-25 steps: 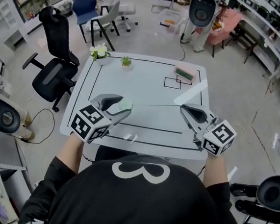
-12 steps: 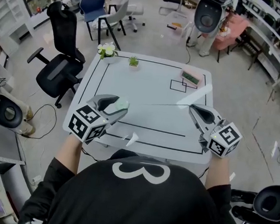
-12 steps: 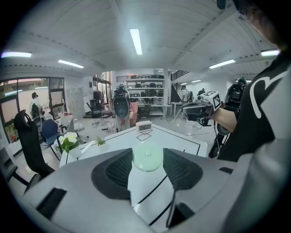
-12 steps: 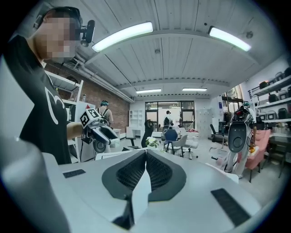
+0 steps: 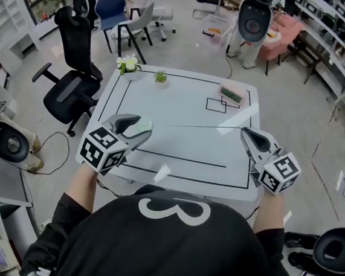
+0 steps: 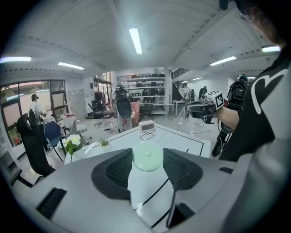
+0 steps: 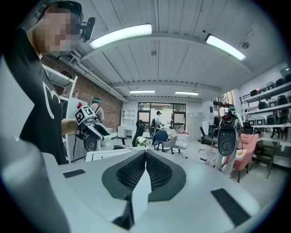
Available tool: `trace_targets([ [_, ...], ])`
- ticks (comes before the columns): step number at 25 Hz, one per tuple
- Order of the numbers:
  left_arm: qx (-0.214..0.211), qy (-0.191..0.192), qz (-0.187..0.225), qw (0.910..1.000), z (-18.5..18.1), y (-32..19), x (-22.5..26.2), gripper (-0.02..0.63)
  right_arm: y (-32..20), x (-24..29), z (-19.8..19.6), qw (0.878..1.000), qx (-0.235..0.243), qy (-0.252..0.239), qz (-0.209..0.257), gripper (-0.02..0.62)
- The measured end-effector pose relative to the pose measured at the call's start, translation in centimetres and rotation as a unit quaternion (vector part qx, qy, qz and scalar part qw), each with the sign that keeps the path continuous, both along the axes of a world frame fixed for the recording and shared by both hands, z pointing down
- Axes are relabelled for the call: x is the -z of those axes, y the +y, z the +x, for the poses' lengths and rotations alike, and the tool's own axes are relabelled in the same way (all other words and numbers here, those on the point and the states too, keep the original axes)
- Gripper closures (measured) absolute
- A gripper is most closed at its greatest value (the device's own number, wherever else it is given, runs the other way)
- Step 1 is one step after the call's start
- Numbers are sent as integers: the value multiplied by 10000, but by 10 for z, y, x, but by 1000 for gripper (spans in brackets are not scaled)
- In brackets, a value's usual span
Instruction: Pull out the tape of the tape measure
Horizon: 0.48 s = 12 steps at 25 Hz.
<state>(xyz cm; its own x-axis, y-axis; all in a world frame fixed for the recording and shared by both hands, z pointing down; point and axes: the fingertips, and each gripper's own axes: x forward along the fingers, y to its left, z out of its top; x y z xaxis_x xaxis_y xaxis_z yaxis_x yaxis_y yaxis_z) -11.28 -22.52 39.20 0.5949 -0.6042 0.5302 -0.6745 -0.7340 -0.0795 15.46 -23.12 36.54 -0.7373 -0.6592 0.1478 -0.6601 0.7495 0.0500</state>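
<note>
A pale green round tape measure sits between the pads of my left gripper, held just above the white table. The left gripper view shows it pinched between the two dark pads. A thin tape runs out of it to the right, across the table, to my right gripper. That gripper's jaws are pressed together on the tape's end; in the right gripper view the pads meet and hide the end. Each gripper shows in the other's view: right, left.
At the table's far edge stand a white flower pot, a small green plant and a small clock. Black lines mark the tabletop. A white scrap lies near the front edge. A black office chair stands left of the table.
The two grippers have moved apart, the left one leftward and the right one rightward, and the stretch of tape between them has grown longer.
</note>
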Motion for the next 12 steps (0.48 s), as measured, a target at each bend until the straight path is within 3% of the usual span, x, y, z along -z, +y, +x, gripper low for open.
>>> trace_targets([
  [12,-17,-70,-74,9999,3,1,-7,393,2,-10,5,9998,-88,-125,-143,578],
])
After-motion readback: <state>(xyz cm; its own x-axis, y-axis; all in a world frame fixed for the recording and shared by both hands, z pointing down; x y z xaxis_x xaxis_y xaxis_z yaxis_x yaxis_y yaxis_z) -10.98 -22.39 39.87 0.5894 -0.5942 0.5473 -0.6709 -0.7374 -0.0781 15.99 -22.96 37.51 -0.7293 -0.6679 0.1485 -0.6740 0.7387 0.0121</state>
